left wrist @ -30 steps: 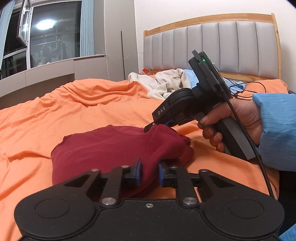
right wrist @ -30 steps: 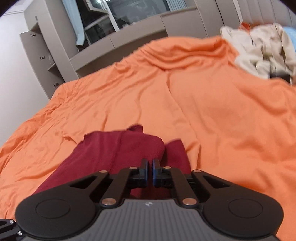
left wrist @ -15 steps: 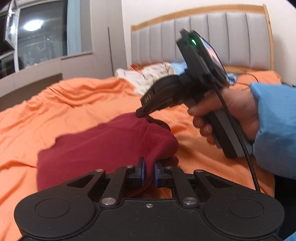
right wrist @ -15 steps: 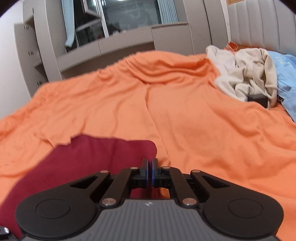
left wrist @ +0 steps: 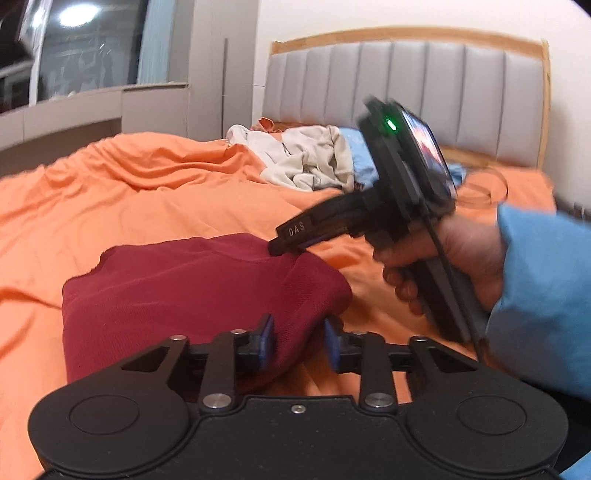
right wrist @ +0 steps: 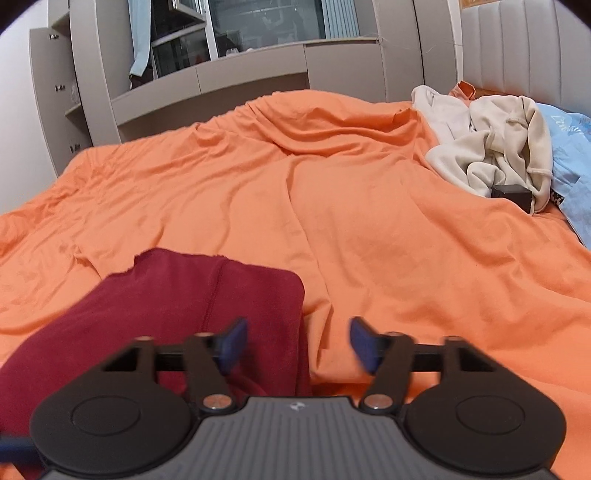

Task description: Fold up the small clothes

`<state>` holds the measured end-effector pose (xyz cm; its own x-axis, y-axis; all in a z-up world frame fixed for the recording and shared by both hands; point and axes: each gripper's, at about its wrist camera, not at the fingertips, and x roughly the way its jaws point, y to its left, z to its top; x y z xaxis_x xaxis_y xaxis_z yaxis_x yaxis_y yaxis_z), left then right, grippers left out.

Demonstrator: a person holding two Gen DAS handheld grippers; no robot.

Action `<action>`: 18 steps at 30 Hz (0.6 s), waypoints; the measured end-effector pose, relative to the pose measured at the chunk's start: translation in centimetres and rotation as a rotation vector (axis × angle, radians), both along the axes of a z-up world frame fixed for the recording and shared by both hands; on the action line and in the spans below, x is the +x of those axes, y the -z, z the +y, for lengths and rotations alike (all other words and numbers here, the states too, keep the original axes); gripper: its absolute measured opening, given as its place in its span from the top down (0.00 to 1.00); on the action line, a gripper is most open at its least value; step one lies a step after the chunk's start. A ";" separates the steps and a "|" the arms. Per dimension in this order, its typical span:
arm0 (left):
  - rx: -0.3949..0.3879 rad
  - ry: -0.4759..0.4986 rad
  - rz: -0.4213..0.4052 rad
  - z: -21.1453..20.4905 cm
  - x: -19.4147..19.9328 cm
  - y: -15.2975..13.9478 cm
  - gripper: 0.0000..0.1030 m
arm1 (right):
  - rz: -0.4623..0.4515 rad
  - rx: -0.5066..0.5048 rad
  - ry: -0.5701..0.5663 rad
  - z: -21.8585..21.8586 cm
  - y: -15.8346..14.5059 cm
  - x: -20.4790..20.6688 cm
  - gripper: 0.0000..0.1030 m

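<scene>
Our jaws have just been opening on both sides. On the left gripper [left wrist: 299, 341] they stand partly apart with a fold of the dark red garment [left wrist: 192, 291] humped up between the blue pads [left wrist: 266, 341]; the cloth looks to brush the left pad, but we cannot tell for sure whether either pad presses on it, and it reads as released. On the right gripper [right wrist: 297, 345] the jaws stand wide apart, and the pads [right wrist: 232, 345] grip nothing: the garment's [right wrist: 184, 314] right edge lies below and between them, with bare orange bedsheet [right wrist: 332, 192] under the right pad.

The red garment lies folded into a rough rectangle on the bed, close in front of both our grippers. In the left wrist view its near right corner rises into our left jaws, while the right gripper [left wrist: 282, 245], held in our right hand [left wrist: 454, 266] with a light blue sleeve [left wrist: 543, 295] behind it, has its nose resting at the garment's far right edge. A green light [left wrist: 391, 125] glows on top of that device.

Farther up the bed a heap of cream clothes [right wrist: 491, 151] sits near the grey padded headboard [left wrist: 406, 81], with a light blue cloth [right wrist: 572, 162] just beside it and a small black box [right wrist: 511, 194] tucked under the heap's edge. Grey cabinets [right wrist: 221, 70] and a dark window [right wrist: 266, 22] line the far wall.
</scene>
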<state>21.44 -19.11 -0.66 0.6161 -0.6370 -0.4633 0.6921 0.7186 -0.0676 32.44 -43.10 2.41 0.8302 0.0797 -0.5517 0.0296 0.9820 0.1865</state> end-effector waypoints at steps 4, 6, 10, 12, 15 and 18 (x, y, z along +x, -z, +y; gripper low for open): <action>-0.084 -0.061 0.034 1.7 0.6 -1.2 0.34 | -0.019 0.007 0.001 -0.2 -0.4 -0.3 0.12; -0.110 -0.110 0.032 2.6 0.8 -1.9 0.24 | -0.034 0.016 -0.004 -0.2 -0.5 -0.5 0.08; -0.150 -0.216 0.004 4.6 1.7 -3.0 0.01 | -0.038 0.019 -0.010 -0.2 -0.6 -0.6 0.02; -0.158 -0.287 0.000 5.8 2.4 -3.3 0.01 | -0.022 0.011 -0.014 -0.1 -0.5 -0.5 0.00; -0.172 -0.379 0.052 7.4 4.1 -3.1 0.01 | 0.029 -0.035 -0.014 0.6 0.0 0.0 0.00; -0.175 -0.461 0.112 9.1 5.8 -2.3 0.01 | 0.069 -0.078 -0.011 1.0 0.6 0.3 0.00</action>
<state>27.28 -9.99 1.63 0.8043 -0.3848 -0.4528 0.2876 0.9189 -0.2701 32.75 -42.10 1.81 0.7893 0.0430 -0.6125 0.0292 0.9938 0.1075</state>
